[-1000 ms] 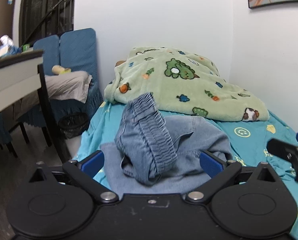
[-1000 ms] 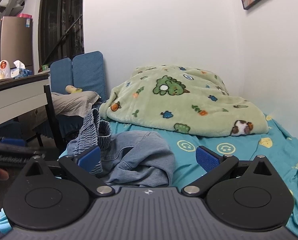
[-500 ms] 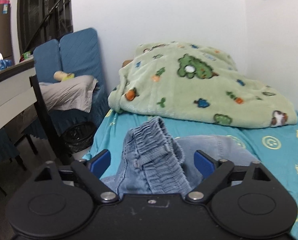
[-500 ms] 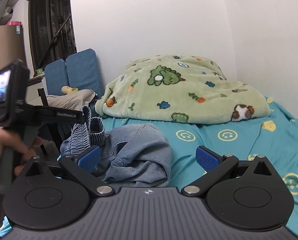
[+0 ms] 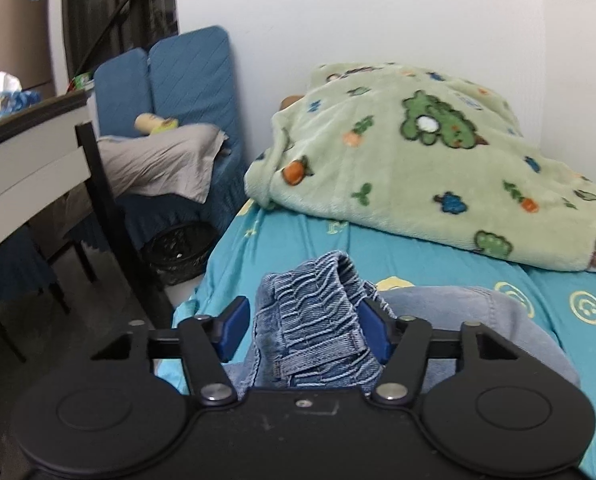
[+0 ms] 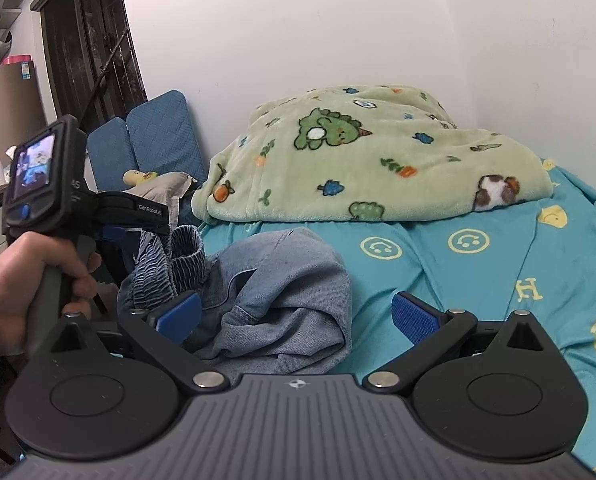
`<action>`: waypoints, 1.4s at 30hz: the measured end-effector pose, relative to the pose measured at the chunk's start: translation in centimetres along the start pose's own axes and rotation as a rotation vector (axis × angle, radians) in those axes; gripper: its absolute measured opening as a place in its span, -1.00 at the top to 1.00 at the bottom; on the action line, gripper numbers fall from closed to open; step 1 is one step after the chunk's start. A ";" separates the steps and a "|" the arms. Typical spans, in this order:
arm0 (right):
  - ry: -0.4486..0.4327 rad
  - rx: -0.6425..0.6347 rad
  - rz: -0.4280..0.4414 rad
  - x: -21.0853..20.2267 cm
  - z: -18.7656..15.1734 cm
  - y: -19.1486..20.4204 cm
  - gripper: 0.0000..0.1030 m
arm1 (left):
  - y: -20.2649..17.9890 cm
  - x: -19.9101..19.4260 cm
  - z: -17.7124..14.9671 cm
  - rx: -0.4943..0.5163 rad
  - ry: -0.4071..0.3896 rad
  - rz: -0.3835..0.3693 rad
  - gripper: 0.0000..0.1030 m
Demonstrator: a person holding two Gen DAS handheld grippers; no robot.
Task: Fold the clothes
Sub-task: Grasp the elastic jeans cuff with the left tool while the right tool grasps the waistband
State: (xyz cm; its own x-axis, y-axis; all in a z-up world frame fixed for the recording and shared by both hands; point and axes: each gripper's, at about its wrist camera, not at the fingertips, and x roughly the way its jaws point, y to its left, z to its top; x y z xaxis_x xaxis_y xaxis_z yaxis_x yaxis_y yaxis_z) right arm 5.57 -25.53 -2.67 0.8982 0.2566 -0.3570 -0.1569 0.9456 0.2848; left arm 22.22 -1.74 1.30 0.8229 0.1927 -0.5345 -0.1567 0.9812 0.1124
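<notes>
Closing, the left gripper [image 5: 305,328] has the stretchy waistband [image 5: 317,312] of the blue jeans [image 6: 274,296] between its blue pads, not yet squeezed. Right gripper [image 6: 298,316] sits wide open over the crumpled jeans, holding nothing. They lie on the teal bedsheet [image 6: 477,280], near a green blanket [image 6: 369,160].

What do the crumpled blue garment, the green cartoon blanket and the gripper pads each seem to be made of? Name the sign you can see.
Blue garment: likely washed denim, judging by its twill look, faded matte blue and gathered elastic waistband.
Green blanket: probably plush fleece, with a soft fuzzy nap and no sheen.
Gripper pads: seemingly blue rubber or plastic with a fine ribbed texture; which one cannot be told.
</notes>
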 end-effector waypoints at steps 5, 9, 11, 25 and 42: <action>0.007 0.001 0.012 0.2 -0.2 0.1 -1.00 | 0.4 0.5 0.3 -0.012 0.008 0.035 0.54; 0.018 -0.002 0.024 0.5 -0.2 0.1 -0.99 | 1.8 -1.9 0.0 -0.063 -0.018 0.020 0.92; 0.019 -0.002 0.033 0.5 -0.3 0.2 -0.98 | 2.6 -3.5 -0.1 -0.086 -0.032 0.009 0.93; 0.035 0.005 0.165 -0.5 -0.9 1.6 -0.90 | 6.8 -12.9 -6.6 -0.264 -0.061 -0.090 0.94; 0.007 -0.140 0.195 2.5 -0.8 5.5 0.10 | 11.3 -10.8 -7.9 -0.451 0.001 -0.206 0.94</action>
State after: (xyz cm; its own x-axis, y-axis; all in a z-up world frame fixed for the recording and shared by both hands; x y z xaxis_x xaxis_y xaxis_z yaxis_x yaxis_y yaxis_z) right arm 6.68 -19.56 -2.70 0.8426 0.4379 -0.3134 -0.3831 0.8965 0.2226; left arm 7.20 7.31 1.73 0.8612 -0.0061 -0.5083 -0.2118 0.9047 -0.3696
